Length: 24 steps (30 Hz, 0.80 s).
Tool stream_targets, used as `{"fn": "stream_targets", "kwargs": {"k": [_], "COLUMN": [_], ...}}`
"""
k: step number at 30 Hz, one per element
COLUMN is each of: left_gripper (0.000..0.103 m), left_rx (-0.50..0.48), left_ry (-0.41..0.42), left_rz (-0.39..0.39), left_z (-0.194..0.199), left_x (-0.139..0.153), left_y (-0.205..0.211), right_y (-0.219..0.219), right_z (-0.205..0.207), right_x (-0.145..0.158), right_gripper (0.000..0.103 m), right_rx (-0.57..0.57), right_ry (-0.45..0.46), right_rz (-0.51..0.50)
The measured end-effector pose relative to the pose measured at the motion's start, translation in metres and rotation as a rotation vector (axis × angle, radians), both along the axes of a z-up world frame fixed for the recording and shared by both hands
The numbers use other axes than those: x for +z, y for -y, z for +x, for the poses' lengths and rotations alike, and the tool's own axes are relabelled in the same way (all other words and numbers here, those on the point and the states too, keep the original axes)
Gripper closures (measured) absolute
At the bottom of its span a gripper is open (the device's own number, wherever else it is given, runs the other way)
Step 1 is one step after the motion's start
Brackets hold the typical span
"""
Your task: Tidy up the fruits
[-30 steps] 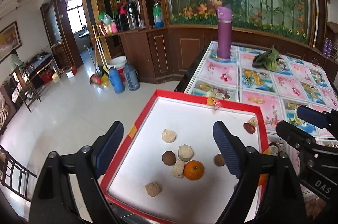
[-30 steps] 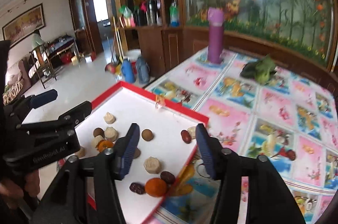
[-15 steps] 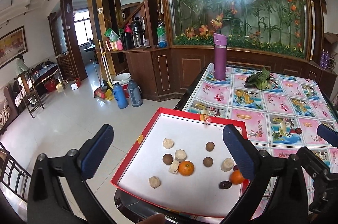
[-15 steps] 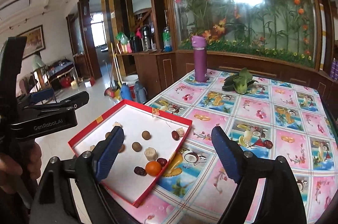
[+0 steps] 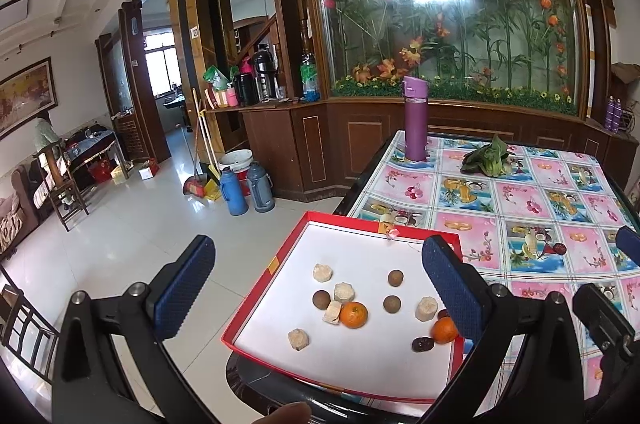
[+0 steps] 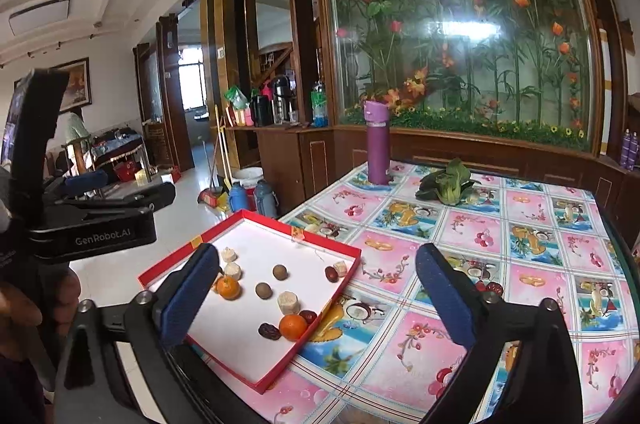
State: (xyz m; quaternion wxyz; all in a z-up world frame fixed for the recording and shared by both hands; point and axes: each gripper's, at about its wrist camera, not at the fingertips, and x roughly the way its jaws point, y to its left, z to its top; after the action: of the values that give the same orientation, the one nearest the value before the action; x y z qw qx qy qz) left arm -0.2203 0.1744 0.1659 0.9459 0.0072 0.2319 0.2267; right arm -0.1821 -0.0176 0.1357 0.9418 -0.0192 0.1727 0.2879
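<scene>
Both claws, left (image 5: 320, 288) and right (image 6: 316, 294), are hanging wide open, empty | red tray (image 6: 320, 320) sitting at table's near-left corner | loose date (image 6: 495, 288), probably, lying nearer my right.

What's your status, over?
Left gripper and right gripper open, empty, above table. Oranges, dates, round fruits loose in red tray. Nothing in the way.

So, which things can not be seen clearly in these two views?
- Left view: a dark fruit and an orange are partly behind the left gripper's finger.
- Right view: one orange is partly behind the right gripper's finger.
- Both views: the tray's near corner is cut off.
</scene>
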Motion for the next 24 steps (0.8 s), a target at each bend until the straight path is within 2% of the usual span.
{"fn": "stream_targets", "kwargs": {"k": [8,15,24], "left_gripper": [0.000,0.000,0.000], "left_rx": [0.019,0.032,0.034], "left_ry": [-0.003,0.003,0.011], "left_rz": [-0.004,-0.007,-0.024], "left_z": [-0.007,-0.009,-0.011], "left_x": [-0.001,0.000,0.002], "left_y": [-0.004,-0.007,-0.009], "right_y": [0.009,0.003,0.004], "right_z": [-0.008,-0.007,-0.009], "right_x": [0.007,0.004,0.004], "right_gripper": [0.001,0.001,0.001], "right_rx": [0.006,-0.015,-0.026], "right_ry": [0.047,0.046,0.042], "right_rz": [0.065,0.029,0.029]}}
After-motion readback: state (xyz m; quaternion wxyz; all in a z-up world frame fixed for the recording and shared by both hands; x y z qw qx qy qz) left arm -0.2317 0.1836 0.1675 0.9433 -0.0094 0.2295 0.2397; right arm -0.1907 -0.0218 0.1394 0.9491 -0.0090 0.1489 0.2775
